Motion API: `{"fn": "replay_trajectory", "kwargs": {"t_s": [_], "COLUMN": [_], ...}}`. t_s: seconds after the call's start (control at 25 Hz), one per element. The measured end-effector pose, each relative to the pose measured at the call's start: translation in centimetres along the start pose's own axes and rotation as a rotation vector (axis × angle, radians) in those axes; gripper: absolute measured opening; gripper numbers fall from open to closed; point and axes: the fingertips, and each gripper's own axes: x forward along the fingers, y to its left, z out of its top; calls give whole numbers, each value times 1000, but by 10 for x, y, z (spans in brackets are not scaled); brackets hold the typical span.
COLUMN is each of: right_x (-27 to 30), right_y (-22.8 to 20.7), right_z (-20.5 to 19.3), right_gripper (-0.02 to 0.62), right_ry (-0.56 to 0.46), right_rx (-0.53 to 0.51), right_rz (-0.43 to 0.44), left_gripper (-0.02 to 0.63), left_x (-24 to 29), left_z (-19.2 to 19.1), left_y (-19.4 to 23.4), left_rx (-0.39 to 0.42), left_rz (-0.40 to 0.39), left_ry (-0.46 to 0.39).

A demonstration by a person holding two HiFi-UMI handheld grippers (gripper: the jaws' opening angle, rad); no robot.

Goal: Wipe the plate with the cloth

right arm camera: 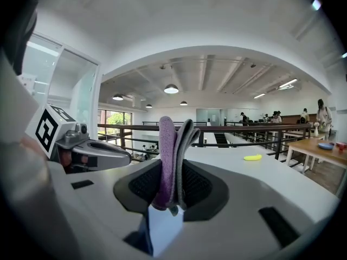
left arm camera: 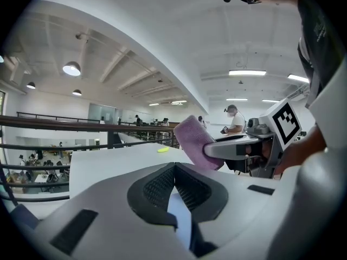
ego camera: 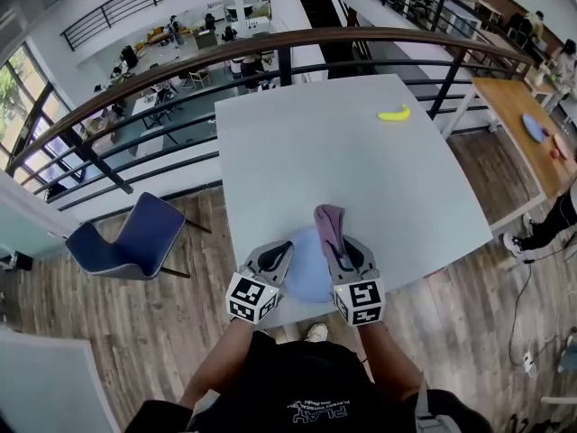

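A pale blue plate [ego camera: 309,269] lies on the white table [ego camera: 379,179] near its front edge, between my two grippers. My left gripper [ego camera: 281,253] sits at the plate's left rim with its jaws shut and nothing between the pads [left arm camera: 174,169]. Pale blue shows in the gap below its tips. My right gripper [ego camera: 339,249] is over the plate's right rim, shut on a folded purple and grey cloth [ego camera: 329,224]. The cloth [right arm camera: 174,150] stands upright out of the jaws. In the left gripper view the cloth [left arm camera: 196,141] and the right gripper show at the right.
A yellow banana [ego camera: 393,114] lies far back on the table, also visible as the banana [right arm camera: 252,157] in the right gripper view. A blue chair [ego camera: 135,237] stands left of the table. A dark railing [ego camera: 270,48] runs behind it. A wooden table [ego camera: 523,115] stands at the right.
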Motion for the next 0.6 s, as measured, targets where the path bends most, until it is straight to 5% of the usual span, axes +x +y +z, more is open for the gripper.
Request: {"fn": "replay_trajectory", "kwargs": {"t_s": [0.6], "right_x": [10], "right_y": [-26], "right_z": [-17], "right_gripper": [104], "right_ry": [0], "right_rx": [-21], "right_rz": [9], "left_gripper": [12], "left_x": [25], "left_z": [-24], "left_y": [15], "left_rx": [-29], "left_rz": [28], "left_ry": [16]}}
